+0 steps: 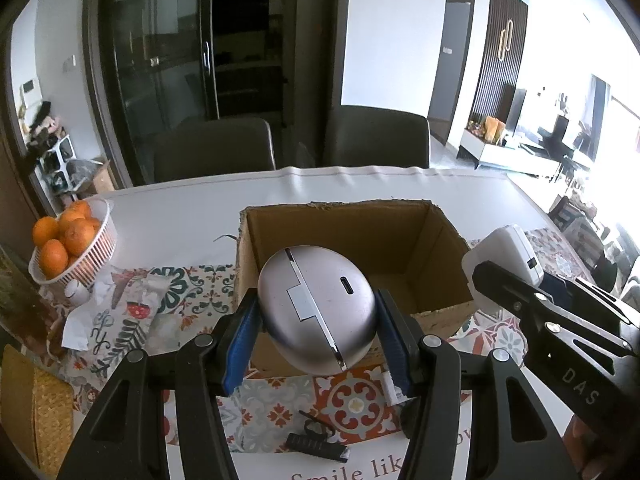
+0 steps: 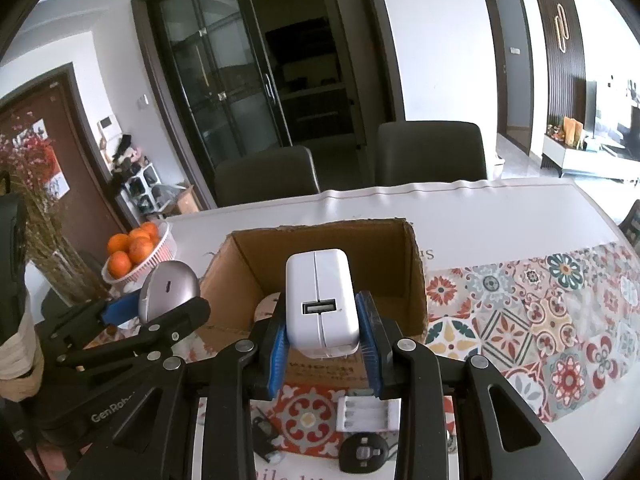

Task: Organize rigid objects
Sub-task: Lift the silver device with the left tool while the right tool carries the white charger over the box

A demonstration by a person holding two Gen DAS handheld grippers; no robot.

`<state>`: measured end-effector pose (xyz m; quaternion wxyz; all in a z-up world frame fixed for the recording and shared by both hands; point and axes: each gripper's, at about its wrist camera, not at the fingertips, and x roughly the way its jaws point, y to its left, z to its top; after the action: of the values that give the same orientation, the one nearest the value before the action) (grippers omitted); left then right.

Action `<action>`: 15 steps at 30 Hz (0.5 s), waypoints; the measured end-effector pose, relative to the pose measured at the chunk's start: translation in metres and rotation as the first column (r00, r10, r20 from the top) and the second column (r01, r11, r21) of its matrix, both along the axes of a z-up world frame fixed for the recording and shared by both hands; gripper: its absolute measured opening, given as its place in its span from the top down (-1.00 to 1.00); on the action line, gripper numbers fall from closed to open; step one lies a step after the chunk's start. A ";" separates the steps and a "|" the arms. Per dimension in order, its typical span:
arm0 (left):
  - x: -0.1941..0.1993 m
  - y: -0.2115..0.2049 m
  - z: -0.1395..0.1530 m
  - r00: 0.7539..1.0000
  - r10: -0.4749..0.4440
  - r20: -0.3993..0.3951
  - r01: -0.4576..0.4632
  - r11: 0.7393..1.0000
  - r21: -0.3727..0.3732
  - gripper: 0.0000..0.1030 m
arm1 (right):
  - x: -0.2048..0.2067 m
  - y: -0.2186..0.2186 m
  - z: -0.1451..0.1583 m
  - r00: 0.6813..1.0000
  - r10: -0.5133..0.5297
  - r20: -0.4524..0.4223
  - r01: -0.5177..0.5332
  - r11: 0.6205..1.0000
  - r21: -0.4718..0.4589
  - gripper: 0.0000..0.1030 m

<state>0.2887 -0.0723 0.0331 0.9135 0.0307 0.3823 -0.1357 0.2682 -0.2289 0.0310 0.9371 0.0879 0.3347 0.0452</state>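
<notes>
While both tools are raised above the patterned tablecloth, a silver egg-shaped case is clamped between the blue pads of the left gripper. The case is held clear of the table, tilted, with its seam and a small slot port turned toward the camera. Just beyond it, an open cardboard box is seen, its near wall partly hidden behind the case.

To the right of the left gripper, the right gripper is held at a similar height, and a white charger block is pinched between its pads, upright, with a USB socket facing the camera. The same box lies directly ahead of this gripper; a pale round item is glimpsed inside near the front wall, too hidden to be identified.

Beneath the right gripper, on the table, a white battery holder and a round black object are seen. Below the left gripper, a small black clip-like item lies on the cloth.

Far to the left of the left gripper, a white basket filled with oranges is placed near the table edge, with crumpled patterned paper beside it. Two dark chairs are set behind the table.
</notes>
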 end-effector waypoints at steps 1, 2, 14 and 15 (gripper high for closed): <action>0.002 -0.001 0.000 1.000 0.000 -0.003 0.000 1.000 0.002 -0.08 | 0.002 0.000 0.000 1.000 0.001 -0.003 -0.001 1.000 -0.005 0.37; 0.005 -0.002 0.000 1.000 0.000 -0.008 0.000 1.000 0.006 -0.08 | 0.005 0.000 0.001 1.000 0.002 -0.007 -0.002 1.000 -0.011 0.37; 0.039 -0.006 -0.008 0.997 -0.004 -0.074 0.005 1.000 0.016 -0.08 | 0.044 -0.004 -0.010 0.995 0.011 -0.100 -0.013 1.000 -0.022 0.37; 0.041 -0.007 -0.009 0.997 0.000 -0.075 0.001 1.000 0.023 -0.08 | 0.046 -0.004 -0.012 0.994 0.012 -0.106 -0.014 1.000 -0.022 0.37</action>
<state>0.3300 -0.0796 0.0241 0.8980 0.0360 0.4179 -0.1327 0.3139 -0.2328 0.0194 0.9186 0.0775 0.3851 0.0429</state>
